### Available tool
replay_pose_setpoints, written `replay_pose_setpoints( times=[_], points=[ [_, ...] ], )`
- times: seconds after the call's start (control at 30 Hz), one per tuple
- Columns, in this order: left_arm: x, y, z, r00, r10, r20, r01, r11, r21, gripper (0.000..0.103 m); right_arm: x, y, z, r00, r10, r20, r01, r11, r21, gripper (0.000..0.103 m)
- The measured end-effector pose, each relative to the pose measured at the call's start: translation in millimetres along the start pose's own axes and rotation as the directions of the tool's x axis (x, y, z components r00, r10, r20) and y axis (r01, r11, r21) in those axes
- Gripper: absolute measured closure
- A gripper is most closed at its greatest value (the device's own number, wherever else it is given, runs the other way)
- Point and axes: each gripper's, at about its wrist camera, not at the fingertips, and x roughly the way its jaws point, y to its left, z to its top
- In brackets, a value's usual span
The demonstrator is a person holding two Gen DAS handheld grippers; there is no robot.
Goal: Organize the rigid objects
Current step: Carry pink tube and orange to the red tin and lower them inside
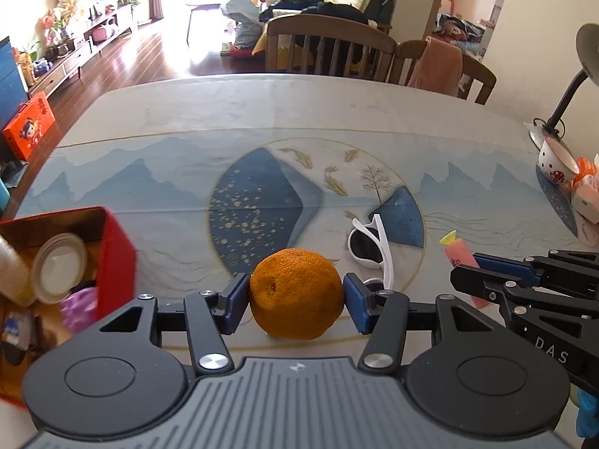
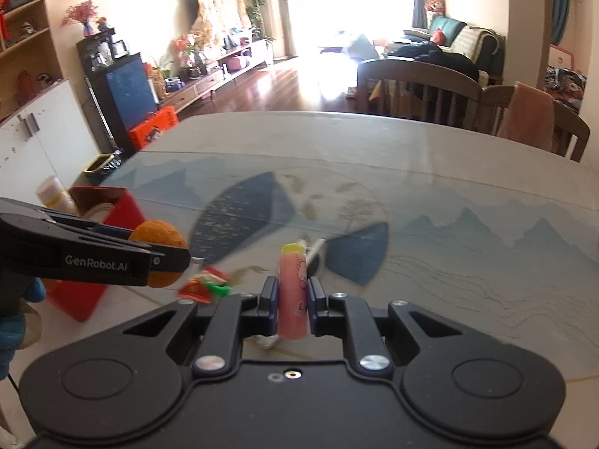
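Clamped between the blue pads of the left gripper [image 1: 296, 295], a round orange citrus fruit with dimpled peel [image 1: 295, 293] sits just off the painted tabletop [image 1: 299, 119]; the right wrist view shows the same fruit [image 2: 159, 241] beside the red box. Right gripper [image 2: 293, 295] likewise grips a pink cylindrical tube with a yellow-green cap [image 2: 293, 292], held upright between its pads. Red open-topped storage box with a brown interior [image 1: 116, 258] stands at the table's left edge and already holds a round white-lidded jar [image 1: 60, 265], a pale bottle [image 1: 11, 273] and a purple item [image 1: 78, 308]. Progress is judged partial: several things are boxed and two more are in hand. White-framed sunglasses with dark lenses [image 1: 368, 249] lie on the table, and a small red-and-green wrapper [image 2: 204, 284] appears beside the box; both seemingly remain to be gathered.
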Motion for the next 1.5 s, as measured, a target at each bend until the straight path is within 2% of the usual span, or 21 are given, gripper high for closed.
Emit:
replay_pose_setpoints(
  times=[0.43,0.77,1.13,1.5],
  points=[
    [-53.3,45.9,-17.2,0.999,0.007,0.039,-0.005,0.998,-0.063,0.049,-20.8,67.7,13.8,0.996,0.079,0.051,-0.075,0.995,-0.069,0.088],
    [-76.6,112.2,-30.4,0.999,0.026,0.045,-0.021,0.996,-0.089,0.049,-8.6,135.8,26.1,0.992,0.115,0.045,-0.109,0.988,-0.113,0.088],
    [-82.0,189.3,-44.8,0.999,0.049,0.017,-0.047,0.993,-0.108,0.049,20.5,202.7,30.6,0.989,0.146,0.006,-0.144,0.98,-0.138,0.088],
    [-72.7,240.6,-48.0,0.998,0.067,-0.001,-0.067,0.991,-0.114,0.049,48.6,244.2,29.9,0.989,0.141,-0.052,-0.148,0.977,-0.153,0.088]
  ],
)
